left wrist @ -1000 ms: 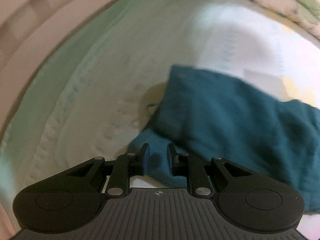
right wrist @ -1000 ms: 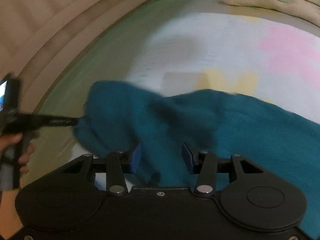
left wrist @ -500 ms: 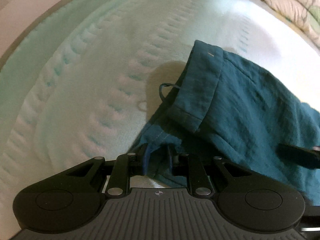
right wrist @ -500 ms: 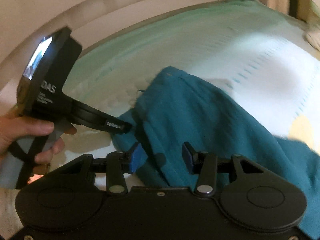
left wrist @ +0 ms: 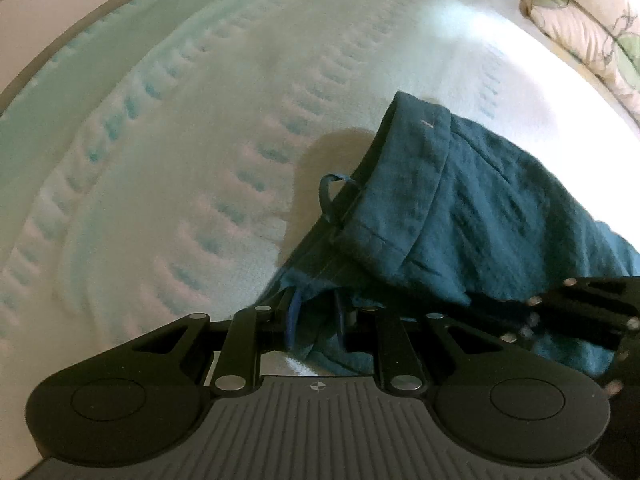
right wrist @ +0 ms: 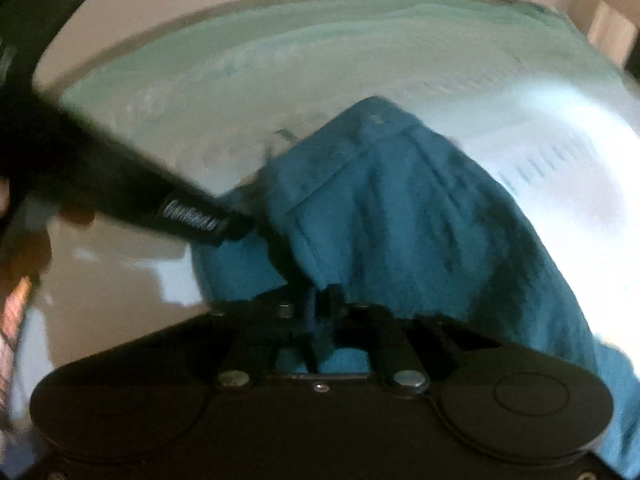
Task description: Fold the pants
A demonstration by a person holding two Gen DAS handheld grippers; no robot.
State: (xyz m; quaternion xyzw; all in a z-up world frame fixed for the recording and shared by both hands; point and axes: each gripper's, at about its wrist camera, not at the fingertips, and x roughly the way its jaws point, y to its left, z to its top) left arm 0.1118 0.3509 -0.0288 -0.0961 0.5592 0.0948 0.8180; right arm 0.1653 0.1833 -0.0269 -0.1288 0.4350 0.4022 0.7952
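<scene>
Both grippers, left gripper (left wrist: 316, 320) and right gripper (right wrist: 320, 308), jaws nearly shut on cloth, pinch teal pants (left wrist: 460, 216) bunched mid-mattress (left wrist: 180, 160); folding looks barely begun.

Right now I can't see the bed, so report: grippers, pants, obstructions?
Left gripper shut on teal pants. Right gripper shut on same edge. Pants bunched on mattress. Nothing in the way.

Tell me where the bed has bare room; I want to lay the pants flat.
Free: the mattress from the pants across to its far-left edge, and a strip between pants and pillow. Crowded: near side, where both grippers pinch the fabric.
</scene>
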